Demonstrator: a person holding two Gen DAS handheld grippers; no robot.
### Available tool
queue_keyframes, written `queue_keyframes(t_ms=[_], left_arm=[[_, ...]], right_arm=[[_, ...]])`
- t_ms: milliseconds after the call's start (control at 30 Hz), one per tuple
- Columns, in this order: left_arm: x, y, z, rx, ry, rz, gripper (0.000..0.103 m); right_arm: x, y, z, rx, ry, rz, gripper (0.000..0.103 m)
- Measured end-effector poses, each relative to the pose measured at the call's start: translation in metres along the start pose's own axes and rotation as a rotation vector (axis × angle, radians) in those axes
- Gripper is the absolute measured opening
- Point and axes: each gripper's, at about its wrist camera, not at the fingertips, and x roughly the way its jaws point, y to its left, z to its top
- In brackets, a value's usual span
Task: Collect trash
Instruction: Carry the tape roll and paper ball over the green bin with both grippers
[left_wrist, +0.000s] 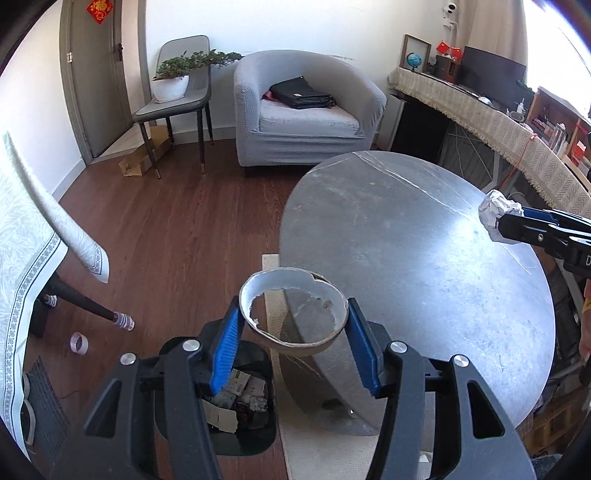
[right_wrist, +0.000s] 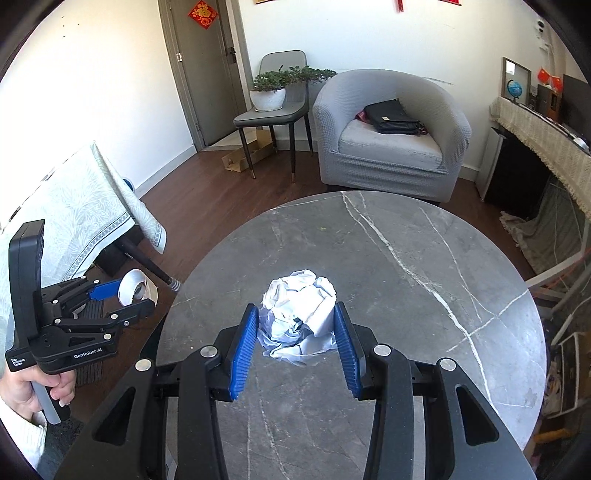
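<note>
My left gripper (left_wrist: 293, 321) is shut on a torn, flattened paper cup (left_wrist: 295, 314) and holds it in the air past the left edge of the round grey marble table (left_wrist: 424, 258), above an open black trash bin (left_wrist: 229, 402) on the floor with several scraps inside. The left gripper (right_wrist: 127, 299) and its cup (right_wrist: 135, 290) also show in the right wrist view. My right gripper (right_wrist: 295, 323) is shut on a crumpled white paper ball (right_wrist: 299, 306) over the table (right_wrist: 406, 258). That paper ball (left_wrist: 496, 212) also shows at the right of the left wrist view.
A grey armchair (left_wrist: 306, 110) with a black bag stands behind the table. A chair with a potted plant (left_wrist: 173, 77) stands by the door. A cloth-covered table (left_wrist: 33, 236) is at left. A tape roll (left_wrist: 78, 342) lies on the wood floor.
</note>
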Motion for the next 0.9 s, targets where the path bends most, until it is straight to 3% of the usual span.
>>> queue_keyframes(t_ms=[267,400,900], left_arm=[[0.005,0.061,-0.027,-0.091,0.028,0.04,0.057],[0.004,0.082,-0.032,-0.087,0.044,0.062,0.058],[0.028,0.159,-0.073,-0.167,0.247,0.117,0.058]], right_arm=[[0.025,0.047,0.011,-0.076,0.024,0.035,0.042],[0.038,0.069,0.016,-0.101,0.035,0.064,0.042],[0.09,0.174,0.031,-0.228,0.07,0.183,0.042]])
